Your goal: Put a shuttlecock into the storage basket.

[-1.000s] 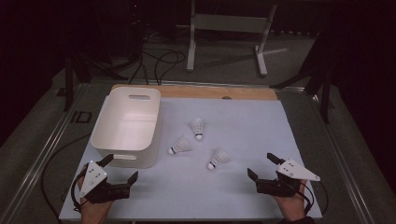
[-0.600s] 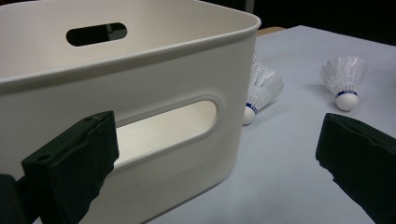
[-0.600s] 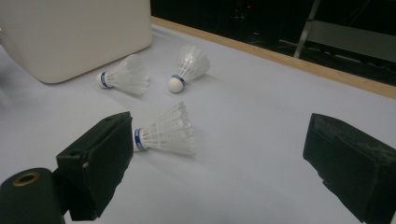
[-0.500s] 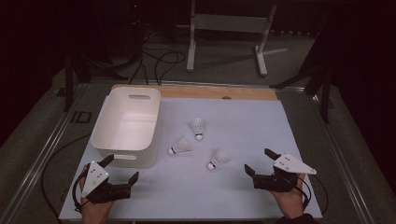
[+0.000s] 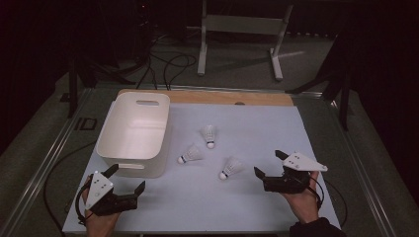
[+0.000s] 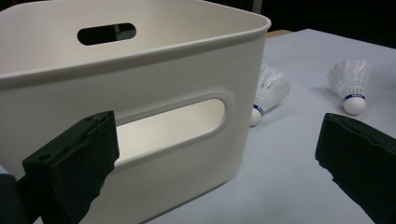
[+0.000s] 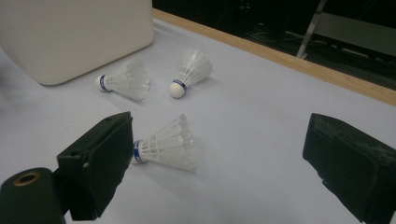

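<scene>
Right claw (image 5: 267, 165) (jaws wide) faces nearest shuttlecock (image 5: 230, 168) — apart.

A tub (image 5: 134, 129) is sitting on the left part of the table (image 5: 257, 123). To its right, three shuttlecocks are lying: one (image 5: 209, 135) farthest back, one (image 5: 190, 154) just beside the tub, and one (image 5: 230, 168) nearest the right gripper (image 5: 267, 167).

A smooth, slightly glossy white plastic is seen in the tub (image 6: 187, 70). The shuttlecocks (image 7: 168, 144) are made of white feathers with rounded, smooth tips. The table (image 5: 237, 197) is covered in matt pale sheet, edged with a wooden strip (image 5: 222, 97).
</scene>
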The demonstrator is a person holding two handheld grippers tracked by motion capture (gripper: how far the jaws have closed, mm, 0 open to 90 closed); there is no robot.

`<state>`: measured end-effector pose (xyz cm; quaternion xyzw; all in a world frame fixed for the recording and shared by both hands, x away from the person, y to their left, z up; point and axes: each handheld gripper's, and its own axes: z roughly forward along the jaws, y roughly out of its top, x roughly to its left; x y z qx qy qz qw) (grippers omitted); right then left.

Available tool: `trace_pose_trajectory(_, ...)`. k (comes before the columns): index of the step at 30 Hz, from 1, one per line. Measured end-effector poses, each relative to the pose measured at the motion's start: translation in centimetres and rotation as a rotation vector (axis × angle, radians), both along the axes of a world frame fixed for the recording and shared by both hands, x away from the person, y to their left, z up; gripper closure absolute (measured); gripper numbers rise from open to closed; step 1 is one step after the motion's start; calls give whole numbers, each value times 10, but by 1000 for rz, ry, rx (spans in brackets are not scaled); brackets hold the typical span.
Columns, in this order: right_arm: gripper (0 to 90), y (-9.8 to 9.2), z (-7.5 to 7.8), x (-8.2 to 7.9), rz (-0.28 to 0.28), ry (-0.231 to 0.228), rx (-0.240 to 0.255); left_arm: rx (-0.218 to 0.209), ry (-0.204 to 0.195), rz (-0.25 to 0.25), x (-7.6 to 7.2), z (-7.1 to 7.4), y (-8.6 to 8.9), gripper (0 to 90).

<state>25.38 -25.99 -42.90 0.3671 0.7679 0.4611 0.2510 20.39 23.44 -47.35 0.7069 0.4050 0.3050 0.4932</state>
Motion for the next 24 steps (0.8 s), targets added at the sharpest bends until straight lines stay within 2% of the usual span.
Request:
trace_pose_trajectory(7, 87, 7, 1, 9, 12, 42, -16, 0, 0, 1, 0, 0, 0, 0)
trace_pose_trajectory(24, 87, 18, 1, 21, 4, 64, -30, 13, -5, 11, 0, -2, -1, 0)
